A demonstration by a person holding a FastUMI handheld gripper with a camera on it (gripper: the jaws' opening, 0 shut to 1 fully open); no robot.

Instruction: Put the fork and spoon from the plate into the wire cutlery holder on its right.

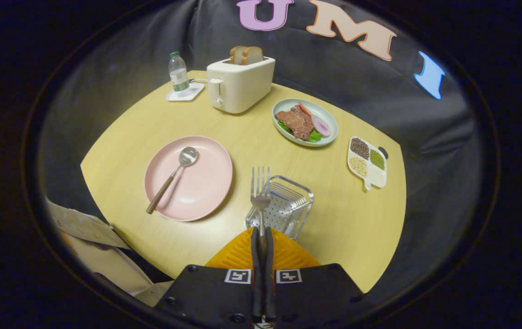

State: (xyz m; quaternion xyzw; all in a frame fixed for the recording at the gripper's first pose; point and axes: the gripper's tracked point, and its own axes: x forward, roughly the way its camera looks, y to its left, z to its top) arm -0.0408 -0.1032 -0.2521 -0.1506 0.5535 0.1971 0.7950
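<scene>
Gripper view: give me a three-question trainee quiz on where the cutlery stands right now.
1. True or false: the gripper is shut on the fork.
2. Where is the spoon? A) in the wire cutlery holder B) on the pink plate C) beside the toaster
3. Fill in: the fork's tines point up in front of the wire cutlery ______.

Key: 1 true, both fingers press on its handle. 2 B, bowl on the plate, handle reaching over the rim. 3 holder, which sits just ahead of the fingers.
</scene>
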